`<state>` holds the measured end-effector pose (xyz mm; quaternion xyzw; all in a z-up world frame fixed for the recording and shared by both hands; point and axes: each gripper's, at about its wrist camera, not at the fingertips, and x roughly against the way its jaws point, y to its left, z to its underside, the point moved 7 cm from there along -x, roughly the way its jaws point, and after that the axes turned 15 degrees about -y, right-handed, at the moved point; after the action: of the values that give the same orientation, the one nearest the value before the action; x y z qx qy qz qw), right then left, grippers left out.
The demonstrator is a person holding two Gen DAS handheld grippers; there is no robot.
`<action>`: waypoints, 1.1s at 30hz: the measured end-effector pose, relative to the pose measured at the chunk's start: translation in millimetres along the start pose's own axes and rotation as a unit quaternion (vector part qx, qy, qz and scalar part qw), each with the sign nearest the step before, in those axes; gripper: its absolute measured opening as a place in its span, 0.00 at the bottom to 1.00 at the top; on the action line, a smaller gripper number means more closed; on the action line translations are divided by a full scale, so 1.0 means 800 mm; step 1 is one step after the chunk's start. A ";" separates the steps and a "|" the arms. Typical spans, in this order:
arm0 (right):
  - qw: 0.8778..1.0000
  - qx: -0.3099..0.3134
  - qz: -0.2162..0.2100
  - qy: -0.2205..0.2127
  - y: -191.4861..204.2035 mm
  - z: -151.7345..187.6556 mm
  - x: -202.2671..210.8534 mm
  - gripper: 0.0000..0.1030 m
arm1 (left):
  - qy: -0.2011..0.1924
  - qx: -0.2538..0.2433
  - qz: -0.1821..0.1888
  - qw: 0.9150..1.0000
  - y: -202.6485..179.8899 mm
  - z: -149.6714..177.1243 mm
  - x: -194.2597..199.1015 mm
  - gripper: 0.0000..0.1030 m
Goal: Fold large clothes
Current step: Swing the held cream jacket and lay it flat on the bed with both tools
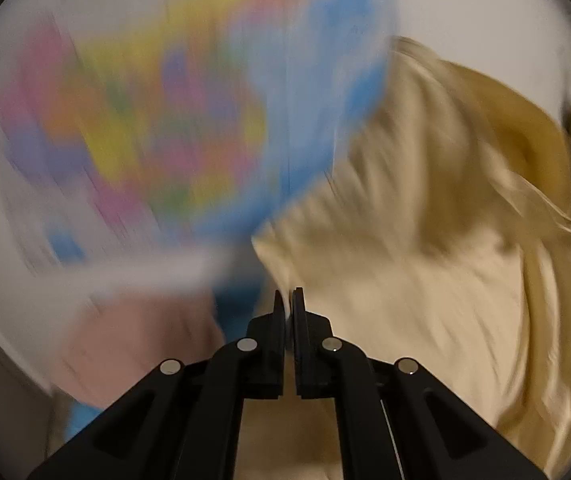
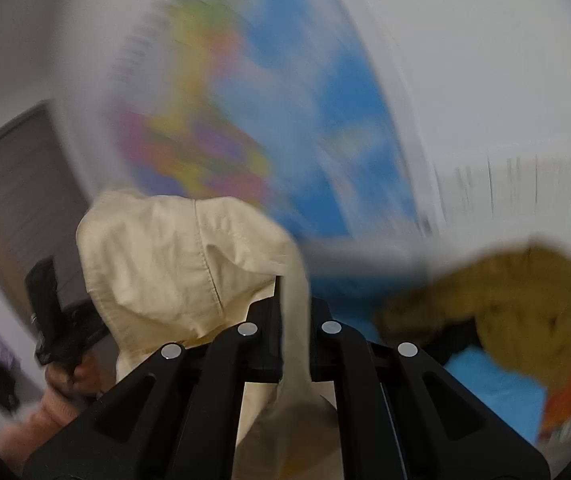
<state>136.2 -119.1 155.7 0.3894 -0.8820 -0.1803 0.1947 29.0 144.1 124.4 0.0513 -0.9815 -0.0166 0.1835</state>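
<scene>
A large cream garment (image 1: 425,240) hangs in the air, stretched between both grippers. My left gripper (image 1: 288,298) is shut on its edge, with the cloth spreading up and to the right. In the right wrist view my right gripper (image 2: 293,284) is shut on a fold of the same cream garment (image 2: 173,252), which bulges to the left and drapes down between the fingers. The left gripper (image 2: 51,320) and the hand holding it show at the left of the right wrist view. Both views are motion-blurred.
A colourful wall map (image 1: 173,112) hangs on the white wall ahead; it also shows in the right wrist view (image 2: 253,132). A mustard-yellow garment (image 2: 517,304) lies on a blue surface (image 2: 493,384) at the right. A pink cloth (image 1: 133,344) lies lower left. A dark door (image 2: 13,200) stands at the left.
</scene>
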 end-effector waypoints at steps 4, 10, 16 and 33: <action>0.994 -0.051 0.046 0.088 -0.103 0.078 -0.122 0.03 | 0.119 0.028 -0.013 0.992 0.023 0.103 -0.134 0.02; 0.967 -0.079 0.174 0.167 -0.217 0.161 -0.195 0.38 | 0.207 0.059 0.017 0.976 0.040 0.164 -0.217 0.08; 0.976 -0.063 0.164 0.130 -0.207 0.139 -0.118 0.86 | 0.162 0.041 0.117 0.979 0.016 0.138 -0.176 0.50; 0.981 0.027 0.142 0.129 -0.119 0.187 0.082 0.03 | 0.175 -0.009 0.182 0.968 -0.008 0.176 -0.099 0.03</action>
<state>82.2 -203.8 -4.1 0.2855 -0.9004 -0.0755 0.3196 52.1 148.2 -35.1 -0.1278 -0.9267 0.0170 0.3530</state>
